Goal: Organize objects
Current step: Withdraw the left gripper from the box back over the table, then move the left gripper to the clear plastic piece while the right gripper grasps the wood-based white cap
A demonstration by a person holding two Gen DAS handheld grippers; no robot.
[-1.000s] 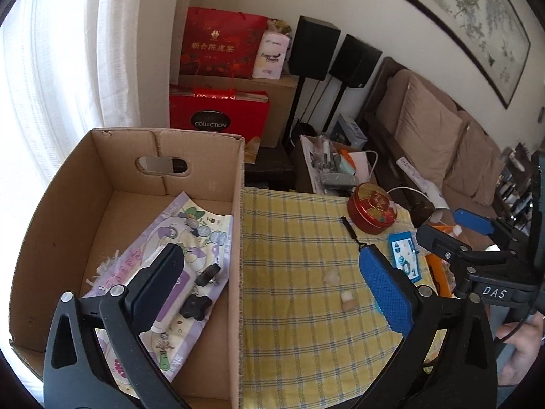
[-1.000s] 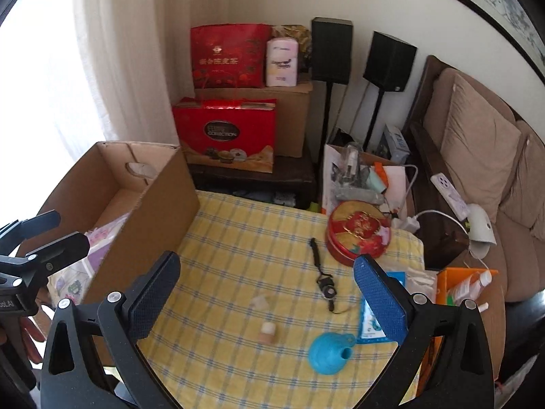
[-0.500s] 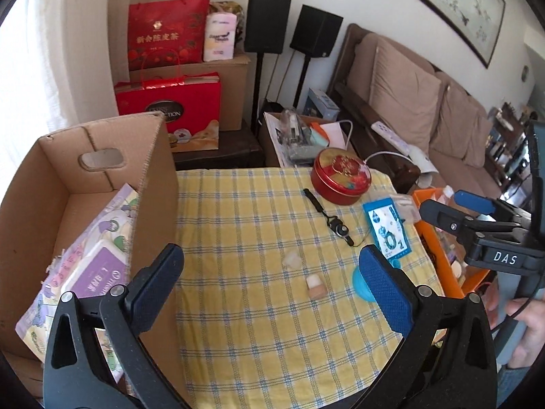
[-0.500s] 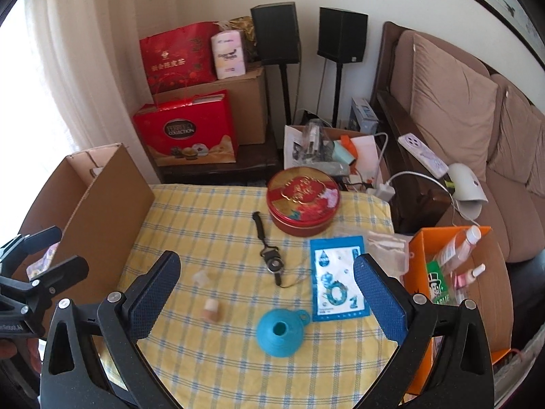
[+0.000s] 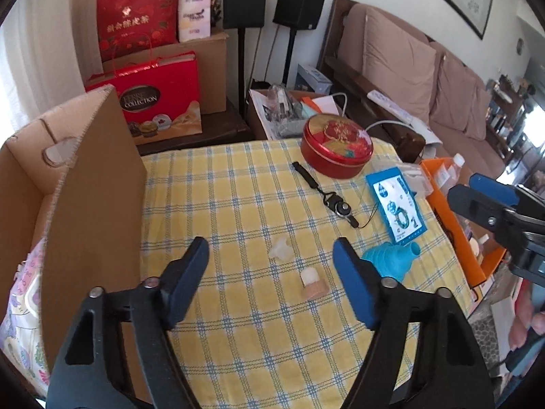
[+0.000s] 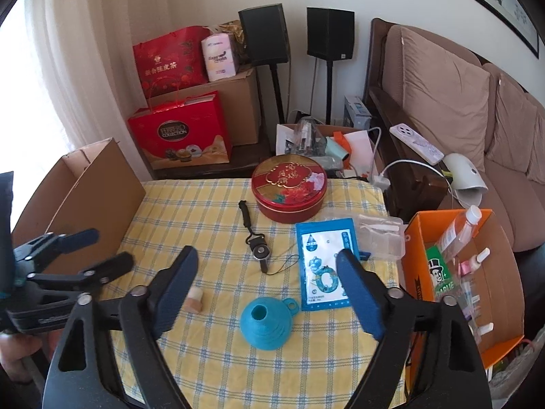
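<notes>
Both tools: left tool point(image 5: 270, 272) above stopper point(image 5: 311, 284); jaws closing.

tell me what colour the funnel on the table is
Blue funnel, clearest in the right wrist view.

Both grippers angled downward, empty.
Left gripper point(image 5: 270, 266) and right gripper point(image 6: 267, 277) have jaws just closing partway, still apart, gripping nothing; fingers point(image 5: 523, 320) at 4 o'clock.
</notes>
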